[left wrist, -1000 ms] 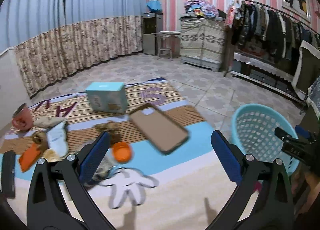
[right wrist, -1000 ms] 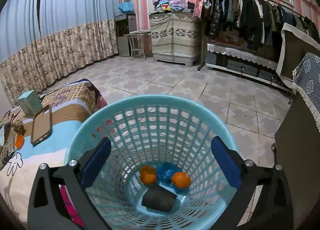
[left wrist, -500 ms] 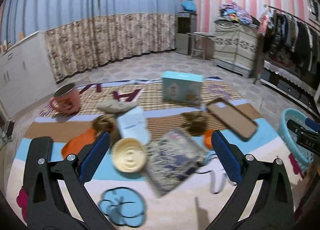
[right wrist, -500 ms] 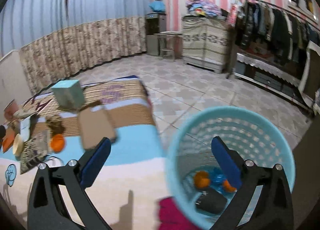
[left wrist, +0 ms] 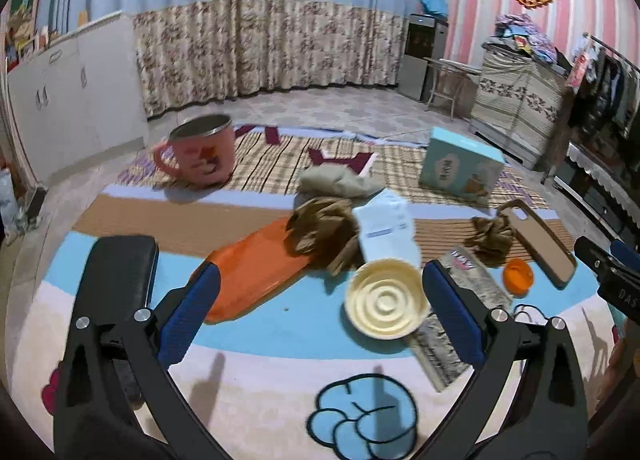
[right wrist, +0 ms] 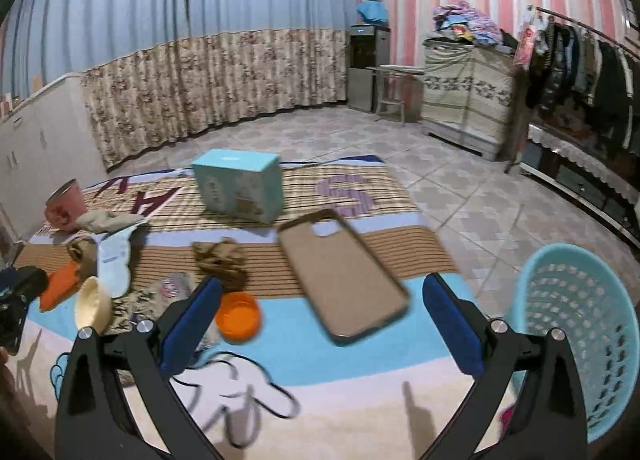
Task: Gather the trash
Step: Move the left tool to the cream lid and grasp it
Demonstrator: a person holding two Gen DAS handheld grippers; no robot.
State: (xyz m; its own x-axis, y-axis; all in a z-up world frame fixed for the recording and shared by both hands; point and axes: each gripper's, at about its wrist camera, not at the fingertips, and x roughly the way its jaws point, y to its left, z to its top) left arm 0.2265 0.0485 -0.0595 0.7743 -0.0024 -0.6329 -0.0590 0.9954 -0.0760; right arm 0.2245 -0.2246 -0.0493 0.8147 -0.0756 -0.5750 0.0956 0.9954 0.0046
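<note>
Two grippers hang over the play mat (left wrist: 256, 336), both with jaws wide apart and empty: the left gripper (left wrist: 320, 296) above the cream lid (left wrist: 385, 304) and orange tray (left wrist: 256, 272), the right gripper (right wrist: 320, 316) above the orange cap (right wrist: 238, 316) and phone case (right wrist: 340, 272). This looks like the choosing step between pickups; next, one gripper must descend and close on a scrap, such as the crumpled brown paper (right wrist: 220, 256), then carry it to the blue basket (right wrist: 576, 340) off the mat's right edge. The basket's contents are hidden, and motion blur smears the nearer items.
</note>
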